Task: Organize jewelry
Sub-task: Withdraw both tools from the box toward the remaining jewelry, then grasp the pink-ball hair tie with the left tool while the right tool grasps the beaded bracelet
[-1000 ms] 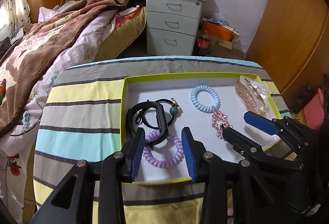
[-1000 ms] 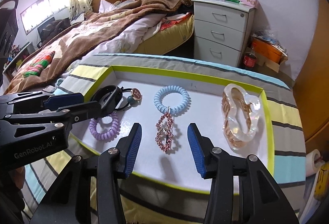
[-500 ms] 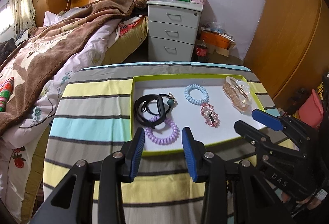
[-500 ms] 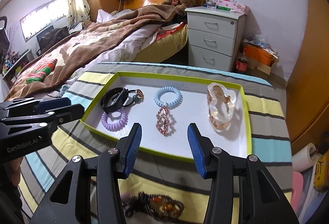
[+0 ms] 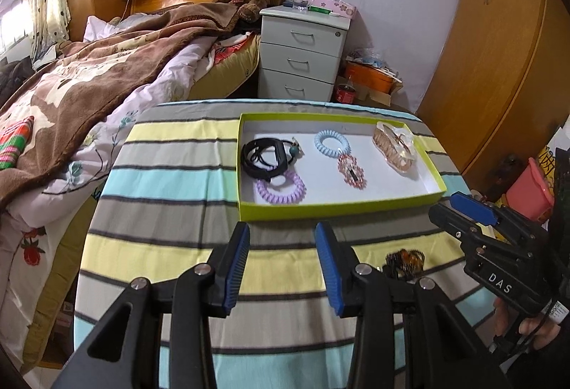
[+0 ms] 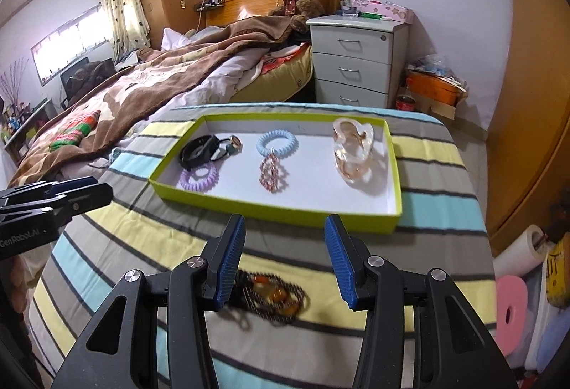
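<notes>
Both tongs stand part-open and hold nothing: the left tongs (image 5: 281,248) hover over the striped desk (image 5: 171,182) just short of the green tray (image 5: 335,209), and the right tongs (image 6: 285,242) hang above a dark beaded bracelet (image 6: 272,296) lying loose on the cloth. Inside the tray lie a black band (image 5: 263,157), a purple coil tie (image 5: 280,188), a blue coil tie (image 5: 332,142), a pink beaded piece (image 5: 351,169) and a bagged clip (image 5: 394,146).

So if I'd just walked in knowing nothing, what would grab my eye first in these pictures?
Probably the lime-green tray on the striped table, with hair ties, a beaded bracelet and a bagged gold piece laid out inside. Next, the two open blue-padded grippers, left and right, both empty. A dark beaded necklace lies outside the tray, just below the right gripper.
</notes>
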`<action>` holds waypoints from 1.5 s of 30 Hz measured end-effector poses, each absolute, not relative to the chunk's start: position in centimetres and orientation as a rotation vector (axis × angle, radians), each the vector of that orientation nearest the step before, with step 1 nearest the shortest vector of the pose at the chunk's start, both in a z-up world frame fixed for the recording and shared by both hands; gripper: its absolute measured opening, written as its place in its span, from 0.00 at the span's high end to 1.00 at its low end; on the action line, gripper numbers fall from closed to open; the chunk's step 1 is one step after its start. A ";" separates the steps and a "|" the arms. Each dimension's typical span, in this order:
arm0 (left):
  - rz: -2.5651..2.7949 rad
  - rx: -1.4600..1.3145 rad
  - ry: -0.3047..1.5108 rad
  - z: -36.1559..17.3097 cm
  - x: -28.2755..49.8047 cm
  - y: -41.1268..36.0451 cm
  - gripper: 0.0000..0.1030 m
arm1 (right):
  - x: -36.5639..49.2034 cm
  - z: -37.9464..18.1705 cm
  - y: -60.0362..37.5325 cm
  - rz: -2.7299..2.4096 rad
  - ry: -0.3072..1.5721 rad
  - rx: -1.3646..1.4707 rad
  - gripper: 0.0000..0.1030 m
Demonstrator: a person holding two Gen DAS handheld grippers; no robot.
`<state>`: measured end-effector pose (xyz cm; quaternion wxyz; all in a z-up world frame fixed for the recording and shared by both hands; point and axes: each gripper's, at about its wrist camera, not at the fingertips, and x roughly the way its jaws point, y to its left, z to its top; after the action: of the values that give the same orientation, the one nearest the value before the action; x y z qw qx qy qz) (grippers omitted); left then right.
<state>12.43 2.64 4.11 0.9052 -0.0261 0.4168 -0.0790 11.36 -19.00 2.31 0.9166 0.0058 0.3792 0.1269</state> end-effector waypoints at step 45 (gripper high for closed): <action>-0.189 -0.084 0.959 -0.5 8.3 2.0 0.58 | 10.9 -3.3 -18.8 0.382 0.905 -0.080 0.78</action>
<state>8.27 2.01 -0.46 0.8822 -0.0405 0.4603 -0.0909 10.88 -18.81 -3.32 0.8810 -0.0383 0.4343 0.1836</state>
